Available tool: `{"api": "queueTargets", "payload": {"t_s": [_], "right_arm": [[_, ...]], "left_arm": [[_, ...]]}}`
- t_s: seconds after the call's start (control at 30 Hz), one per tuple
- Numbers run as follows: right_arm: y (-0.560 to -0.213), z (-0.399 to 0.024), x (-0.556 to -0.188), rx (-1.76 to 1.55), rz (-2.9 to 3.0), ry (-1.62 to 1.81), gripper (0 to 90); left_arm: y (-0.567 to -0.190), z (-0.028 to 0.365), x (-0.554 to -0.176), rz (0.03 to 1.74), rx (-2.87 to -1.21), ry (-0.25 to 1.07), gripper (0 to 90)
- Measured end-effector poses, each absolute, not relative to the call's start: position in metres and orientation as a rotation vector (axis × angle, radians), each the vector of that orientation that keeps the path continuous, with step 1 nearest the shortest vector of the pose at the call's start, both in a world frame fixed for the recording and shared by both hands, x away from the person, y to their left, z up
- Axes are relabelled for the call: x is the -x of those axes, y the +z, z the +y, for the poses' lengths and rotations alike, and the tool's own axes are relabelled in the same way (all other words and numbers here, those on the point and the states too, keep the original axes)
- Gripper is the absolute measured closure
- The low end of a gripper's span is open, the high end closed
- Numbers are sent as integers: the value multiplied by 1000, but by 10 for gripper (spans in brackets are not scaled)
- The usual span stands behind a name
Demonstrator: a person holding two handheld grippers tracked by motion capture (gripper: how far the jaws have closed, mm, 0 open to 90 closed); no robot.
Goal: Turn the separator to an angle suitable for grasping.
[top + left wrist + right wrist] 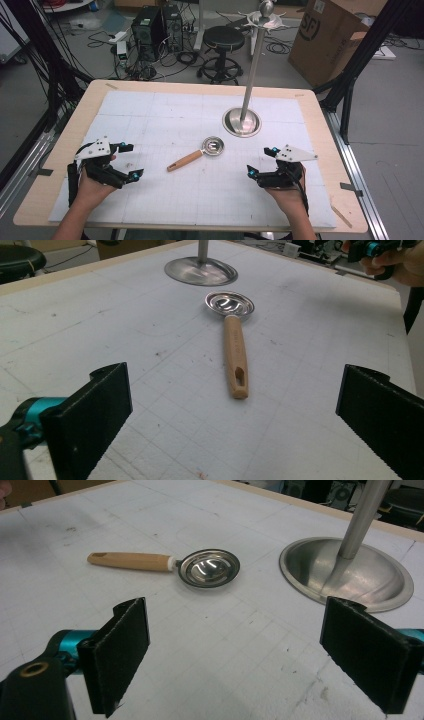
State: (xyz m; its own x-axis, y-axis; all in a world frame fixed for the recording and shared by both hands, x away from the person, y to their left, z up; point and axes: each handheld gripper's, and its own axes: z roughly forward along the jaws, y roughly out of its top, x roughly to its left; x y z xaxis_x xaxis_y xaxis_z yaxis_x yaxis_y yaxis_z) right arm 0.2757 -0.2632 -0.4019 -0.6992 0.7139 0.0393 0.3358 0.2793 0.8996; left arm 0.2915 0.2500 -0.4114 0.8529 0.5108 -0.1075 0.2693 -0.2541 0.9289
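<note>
Two grippers flanking a wooden-handled scoop [196,153] on the bench [320,150]
Left gripper [129,160] at eight o'clock and right gripper [261,161] at four o'clock are holding fingers wide, empty

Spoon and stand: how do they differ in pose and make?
The spoon lies flat on the mat; the stand rises upright from a round base. The spoon has a wooden handle with a slot at its end; the stand is metal all over, with hooks at the top. The spoon lies between the two tongs; the stand is farther back. Both have shiny metal parts, and neither is held.
</note>
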Motion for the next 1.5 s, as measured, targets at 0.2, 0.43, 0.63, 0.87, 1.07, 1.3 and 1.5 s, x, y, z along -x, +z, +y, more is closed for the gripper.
{"api": "queueTargets", "payload": {"t_s": [0.2, 0.43, 0.63, 0.87, 1.07, 1.3, 1.5], "right_arm": [[-403, -263, -276, -952, 2190, 1384, 113], [-406, -258, -277, -938, 2211, 1372, 114], [-404, -258, -276, -930, 2207, 1383, 114], [-404, -259, -277, -930, 2208, 1397, 114], [-403, -258, -277, -926, 2209, 1406, 114], [-402, -259, -278, -922, 2205, 1417, 114], [-403, -259, -278, -933, 2205, 1415, 114]], "left_arm": [[-412, 246, -290, 581, -1875, 256, 21], [-413, 243, -290, 587, -1874, 247, 21], [-413, 239, -292, 595, -1860, 225, 21], [-412, 226, -292, 599, -1877, 218, 21], [-407, 207, -295, 575, -1908, 206, 21], [-394, 183, -307, 545, -1950, 186, 20], [-390, 173, -316, 538, -1969, 171, 21]]}}
